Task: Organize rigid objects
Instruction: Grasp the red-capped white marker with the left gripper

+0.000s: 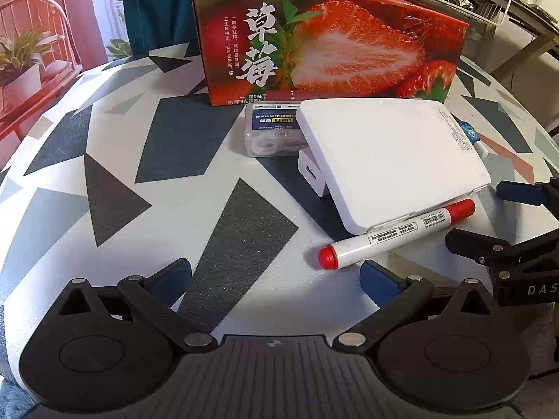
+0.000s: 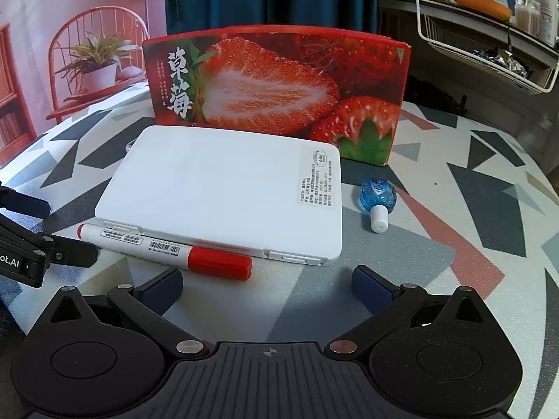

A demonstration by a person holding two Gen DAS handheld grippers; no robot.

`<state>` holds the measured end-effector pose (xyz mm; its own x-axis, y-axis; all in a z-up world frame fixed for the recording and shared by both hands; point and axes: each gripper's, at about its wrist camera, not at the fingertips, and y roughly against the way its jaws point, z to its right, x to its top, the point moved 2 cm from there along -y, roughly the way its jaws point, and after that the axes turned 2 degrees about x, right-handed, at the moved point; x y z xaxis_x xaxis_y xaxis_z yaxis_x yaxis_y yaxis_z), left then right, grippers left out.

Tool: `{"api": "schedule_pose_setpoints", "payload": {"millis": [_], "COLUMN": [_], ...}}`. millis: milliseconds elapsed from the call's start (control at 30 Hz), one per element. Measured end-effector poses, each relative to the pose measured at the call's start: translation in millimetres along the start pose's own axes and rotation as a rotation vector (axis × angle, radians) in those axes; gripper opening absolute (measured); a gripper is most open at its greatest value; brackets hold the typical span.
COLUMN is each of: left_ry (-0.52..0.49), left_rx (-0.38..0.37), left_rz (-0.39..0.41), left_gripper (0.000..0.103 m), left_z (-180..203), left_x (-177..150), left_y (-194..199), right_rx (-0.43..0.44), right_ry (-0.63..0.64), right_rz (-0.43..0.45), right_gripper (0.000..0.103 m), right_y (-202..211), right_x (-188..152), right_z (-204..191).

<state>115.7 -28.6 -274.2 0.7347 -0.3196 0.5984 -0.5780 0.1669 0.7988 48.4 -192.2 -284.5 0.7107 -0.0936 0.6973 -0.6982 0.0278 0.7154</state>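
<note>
Both tongs [image 1: 276,279] [image 2: 267,286] are hovering agape, empty; red-capped white marker [image 2: 164,248] and flat white plastic case [image 2: 223,195] are lying unsorted on worktop [image 1: 122,209].

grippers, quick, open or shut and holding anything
Left gripper: open, holding nothing, just short of the red marker.
Right gripper: open, holding nothing, in front of the white case.
</note>
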Motion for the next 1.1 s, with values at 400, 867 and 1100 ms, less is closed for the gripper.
{"api": "schedule_pose_setpoints", "payload": {"millis": [400,867,1100], "left_ry": [0.003,-0.038,-0.021], "left_rx": [-0.084,-0.192,-0.211], "left_rz": [0.052,0.093,0.099], "left_gripper": [0.076,0.046,0.039], "left_z": [0,10,8], "left_x": [0,2,1], "left_y": [7,5,4], "right_rx": [0.085,0.105,0.104], "right_ry": [0.071,0.075,0.065], "right_rz": [0.004,0.024,0.026], "right_gripper": [0.079,0.053,0.039], "right_y": [5,7,7], "right_x": [1,2,3], "right_z": [-19,-21,-19]}}
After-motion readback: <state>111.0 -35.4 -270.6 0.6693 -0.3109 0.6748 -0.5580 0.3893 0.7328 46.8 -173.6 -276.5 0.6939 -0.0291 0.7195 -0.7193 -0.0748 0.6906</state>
